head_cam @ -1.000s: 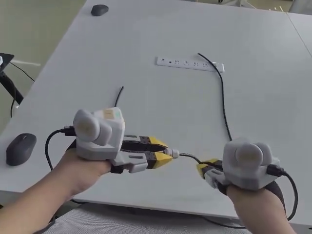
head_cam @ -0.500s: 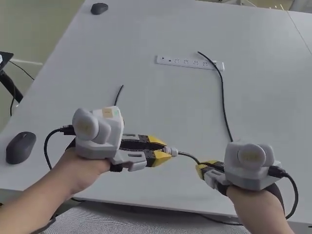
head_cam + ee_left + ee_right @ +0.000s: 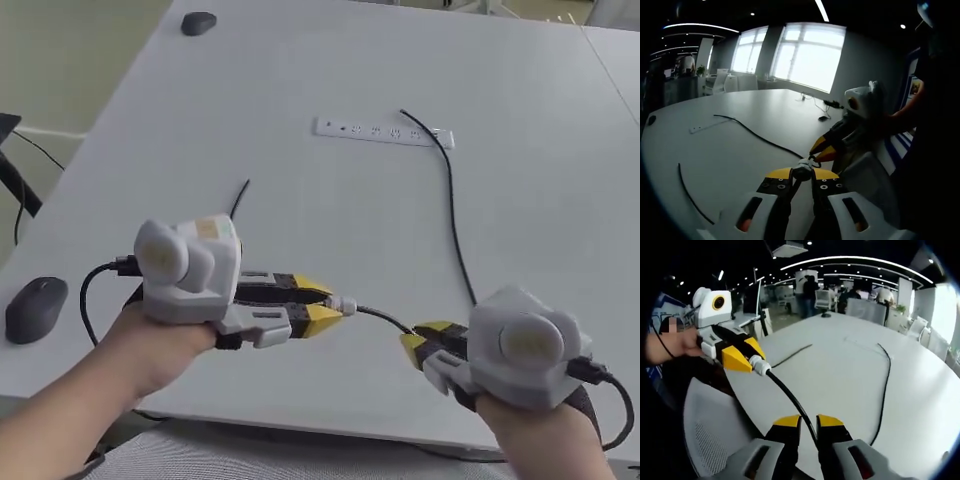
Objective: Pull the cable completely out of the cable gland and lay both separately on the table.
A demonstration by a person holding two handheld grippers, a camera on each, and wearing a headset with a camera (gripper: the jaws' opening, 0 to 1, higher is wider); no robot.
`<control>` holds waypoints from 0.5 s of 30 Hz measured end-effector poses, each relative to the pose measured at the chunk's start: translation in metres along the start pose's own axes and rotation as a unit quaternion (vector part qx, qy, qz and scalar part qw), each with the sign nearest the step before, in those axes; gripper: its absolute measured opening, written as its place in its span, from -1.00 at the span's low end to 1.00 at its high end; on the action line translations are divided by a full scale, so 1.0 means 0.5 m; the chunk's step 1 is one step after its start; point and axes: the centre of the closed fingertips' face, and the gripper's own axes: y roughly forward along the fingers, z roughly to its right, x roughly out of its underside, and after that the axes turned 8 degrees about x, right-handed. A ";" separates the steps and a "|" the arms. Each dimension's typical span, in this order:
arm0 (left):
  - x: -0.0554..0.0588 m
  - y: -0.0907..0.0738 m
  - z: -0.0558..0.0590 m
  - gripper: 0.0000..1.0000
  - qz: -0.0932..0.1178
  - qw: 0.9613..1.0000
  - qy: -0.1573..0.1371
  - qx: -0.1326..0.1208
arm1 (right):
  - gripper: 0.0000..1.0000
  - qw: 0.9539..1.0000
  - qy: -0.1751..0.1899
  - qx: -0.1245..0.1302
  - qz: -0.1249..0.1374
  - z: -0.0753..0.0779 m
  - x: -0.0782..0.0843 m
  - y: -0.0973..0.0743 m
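In the head view, the left gripper [image 3: 328,308] has its yellow jaw tips closed on the pale cable gland [image 3: 345,304], above the near edge of the white table [image 3: 300,80]. The black cable [image 3: 385,318] comes out of the gland and runs to the right gripper [image 3: 418,345], whose jaws pinch it. On the table lie a power strip [image 3: 385,132] with marks too small to read, a long black lead [image 3: 452,215], a short black wire [image 3: 240,197], a mouse [image 3: 35,308] and a second mouse [image 3: 198,22].

In the left gripper view, the jaws stand narrow with the gland [image 3: 802,168] clamped between their tips. The right gripper [image 3: 818,150] is just beyond it.

In the right gripper view, the jaws are almost together with the cable [image 3: 792,396] between them. The cable rises to the gland [image 3: 759,365], held in the left gripper [image 3: 742,357].
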 end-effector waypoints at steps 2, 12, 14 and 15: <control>0.000 0.000 0.000 -0.70 -0.002 1.000 0.000 0.000 | -0.78 1.000 -0.028 -0.003 0.013 -0.006 -0.021 -0.007; -0.004 0.000 0.000 -0.70 -0.003 1.000 0.002 0.000 | -0.71 0.987 -0.153 -0.028 0.041 -0.066 -0.084 -0.011; -0.003 0.000 0.000 -0.70 -0.004 1.000 0.004 0.000 | -0.71 0.985 -0.164 -0.030 0.041 -0.072 -0.089 -0.010; -0.004 0.000 0.001 -0.70 -0.004 1.000 0.004 0.000 | -0.72 0.984 -0.172 -0.031 0.043 -0.074 -0.092 -0.010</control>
